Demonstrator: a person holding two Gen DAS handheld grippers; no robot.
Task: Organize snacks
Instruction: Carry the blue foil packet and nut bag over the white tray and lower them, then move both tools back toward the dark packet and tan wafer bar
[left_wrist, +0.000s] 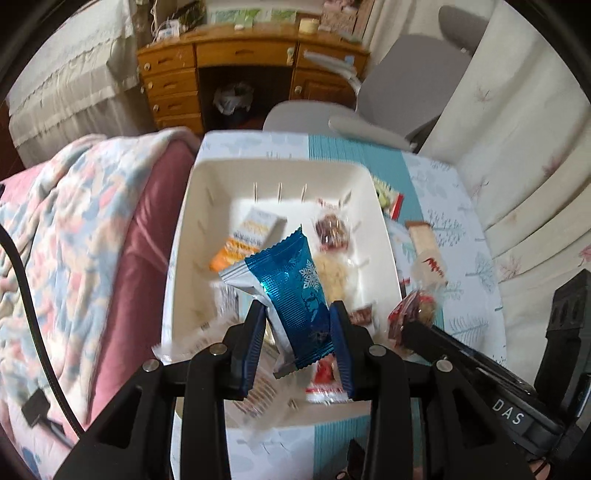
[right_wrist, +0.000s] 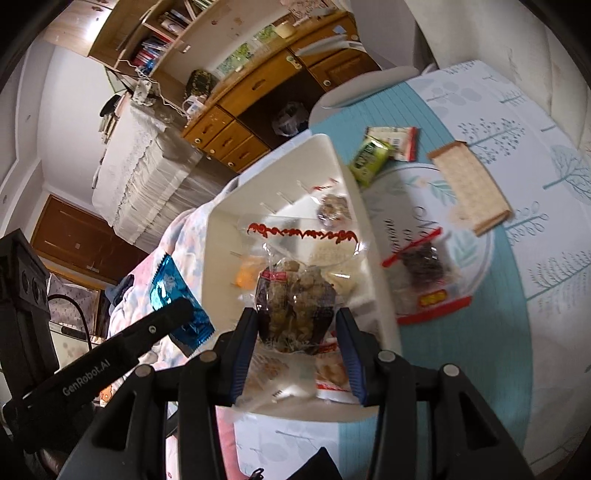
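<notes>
Blue foil snack packet (left_wrist: 295, 295) pinched in left gripper (left_wrist: 298, 345) above white basket (left_wrist: 192, 206). Clear bag of brown snacks (right_wrist: 295, 299) clamped in right gripper (right_wrist: 297, 349), seemingly over basket rim. Risk: slick wrappers slipping, landing outside on patterned tablecloth (right_wrist: 517, 206).

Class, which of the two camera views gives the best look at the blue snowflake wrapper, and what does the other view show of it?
The left wrist view: the blue snowflake wrapper stands centred, held in the left gripper above the white basket. In the right wrist view it sits at the left, partly hidden behind a black finger of the left gripper.
</notes>
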